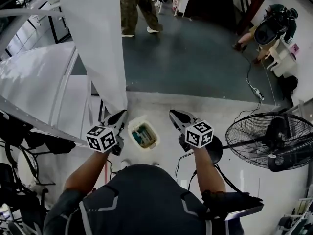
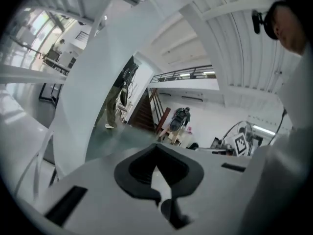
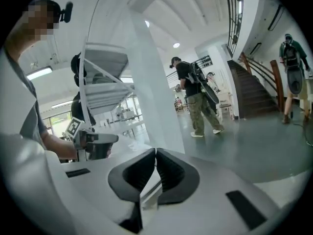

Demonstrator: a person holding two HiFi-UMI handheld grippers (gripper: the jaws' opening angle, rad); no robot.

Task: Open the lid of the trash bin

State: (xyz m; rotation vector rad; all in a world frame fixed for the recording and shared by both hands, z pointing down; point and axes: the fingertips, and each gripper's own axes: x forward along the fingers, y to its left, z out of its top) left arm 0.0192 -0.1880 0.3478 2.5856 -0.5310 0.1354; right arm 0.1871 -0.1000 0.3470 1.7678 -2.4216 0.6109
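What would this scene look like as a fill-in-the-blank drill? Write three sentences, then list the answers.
The left gripper and the right gripper both have their jaws ____, with nothing in them.
In the head view, the trash bin sits ____ the two of them.
The black fan stands on the person's ____ side.
Missing words: shut; between; right.

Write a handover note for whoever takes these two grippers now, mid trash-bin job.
Left gripper: jaws together, empty.
Right gripper: jaws together, empty.
Both held in the air either side of the small white rectangular plastic trash bin, which stands below, untouched.
Teal contents show in its top; lid not made out.
Done: nothing confirmed.
Left: find the lid, open it.
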